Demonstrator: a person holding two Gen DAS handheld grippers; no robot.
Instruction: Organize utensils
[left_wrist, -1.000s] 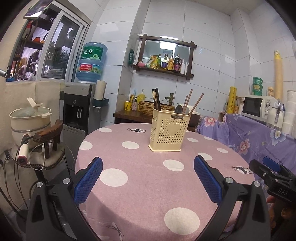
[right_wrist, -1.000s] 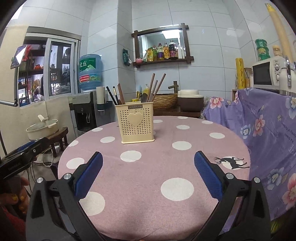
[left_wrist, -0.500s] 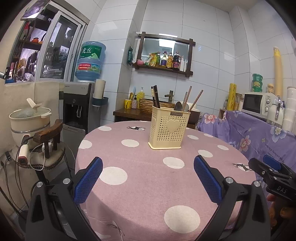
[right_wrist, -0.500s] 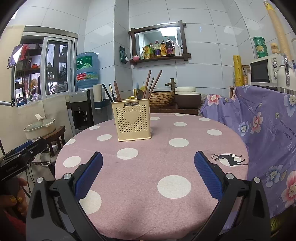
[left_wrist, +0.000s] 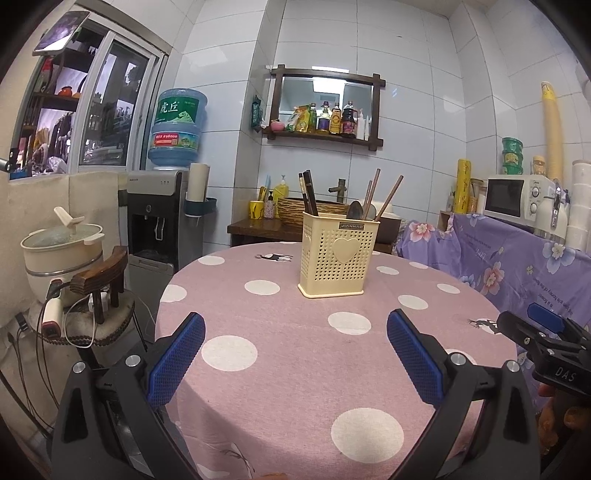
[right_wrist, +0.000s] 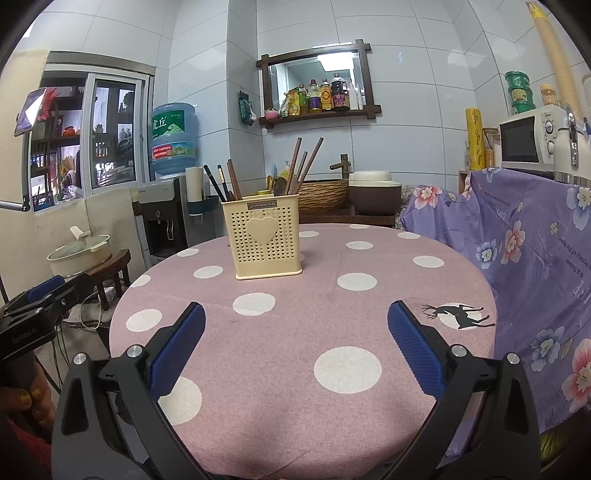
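Utensils (left_wrist: 369, 199) stand in a holder (left_wrist: 338, 254) mid-tabletop (left_wrist: 295, 354). Left gripper (left_wrist: 295, 354) and right gripper (right_wrist: 295, 347) hover near the tabletop's edge, fingers (right_wrist: 181, 343) spread wide, holding nothing.

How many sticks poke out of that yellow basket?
About 6: three dark ones at the utensil holder's left end, three brown ones at its right; overlapping ones may hide more.
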